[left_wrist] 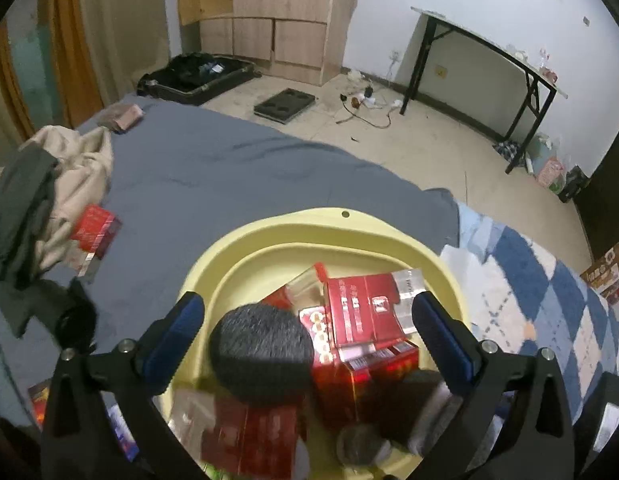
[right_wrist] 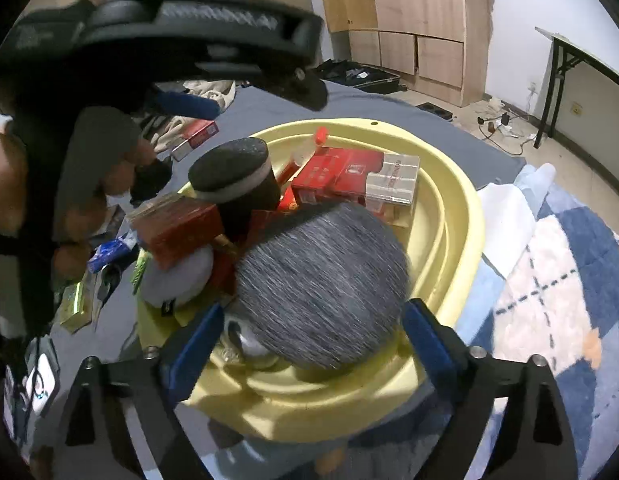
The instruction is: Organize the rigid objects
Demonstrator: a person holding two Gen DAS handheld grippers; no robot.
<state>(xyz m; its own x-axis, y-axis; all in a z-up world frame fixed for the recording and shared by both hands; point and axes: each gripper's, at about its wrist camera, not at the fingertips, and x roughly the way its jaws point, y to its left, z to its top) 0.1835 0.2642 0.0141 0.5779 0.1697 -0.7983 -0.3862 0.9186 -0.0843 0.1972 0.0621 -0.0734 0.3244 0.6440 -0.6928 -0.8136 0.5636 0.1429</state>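
At the far left of the left wrist view, a red rectangular cardboard box (left_wrist: 95, 234) lies on the grey-blue bed sheet (left_wrist: 229, 168), beside a heap of beige and dark clothing (left_wrist: 41, 196). Right of it, the pale yellow plastic basin (left_wrist: 345, 216) sits on the same sheet.

The left gripper (left_wrist: 307, 334) hangs over the basin with its blue-padded fingers (left_wrist: 175, 330) spread wide; no pad presses on anything. Between the fingers lies a round dark grey felt-topped tin (left_wrist: 261, 350), resting free in the basin. To its right is a stack of red cigarette packs (left_wrist: 361, 312), with a clear-wrapped pack (left_wrist: 409, 284) at the stack's right edge.

In the right wrist view, a hand (right_wrist: 109, 184) at the left edge grips the body of the left gripper. Below it, small packets and a blue wrapper (right_wrist: 109, 250) lie on the sheet beside the basin (right_wrist: 461, 216). Inside the basin, from left: a reddish-brown box (right_wrist: 177, 228), a black cylindrical tin with a grey band (right_wrist: 237, 172), the red packs (right_wrist: 333, 178) and the clear-wrapped pack (right_wrist: 393, 186).

The right gripper (right_wrist: 311, 328) is opened wide over the near part of the basin. A second round grey felt-topped tin (right_wrist: 321, 284) lies between its fingers (right_wrist: 425, 336), with a gap on each side and no grip.

Right of the basin, a blue and white checked blanket (right_wrist: 557, 280) covers the bed.
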